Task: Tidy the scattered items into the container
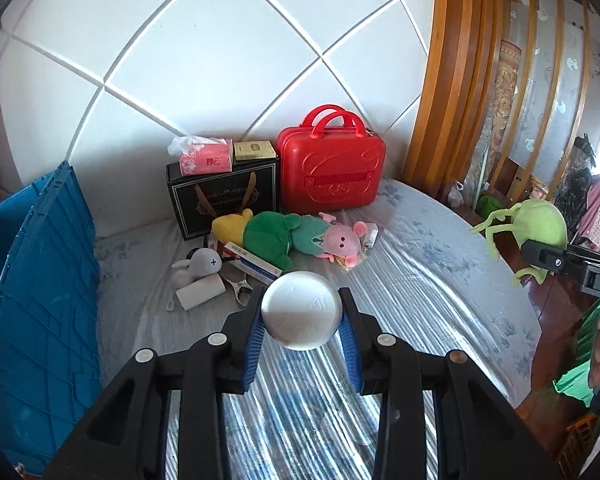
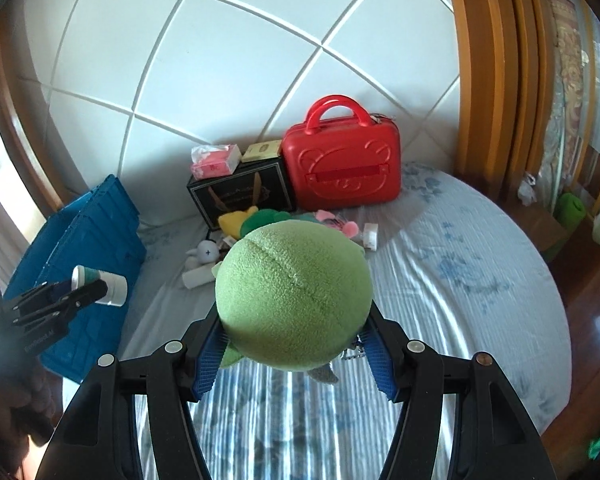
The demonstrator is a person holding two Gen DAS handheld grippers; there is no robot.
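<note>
Blue crate fills the left edge of the left wrist view, beside the left gripper, which clamps a white jar. At far right the right gripper, farther off, squeezes a green plush

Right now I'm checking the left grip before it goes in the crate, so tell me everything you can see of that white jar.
The white jar is a small round plastic-looking tub, clamped across its body by the left hand-held gripper, blue pads pressing both sides. The left wrist view shows one flat white end with faint embossed marks. The right wrist view shows it lying sideways, a teal band inside its other end. It hangs above the bed, near the blue crate.
</note>
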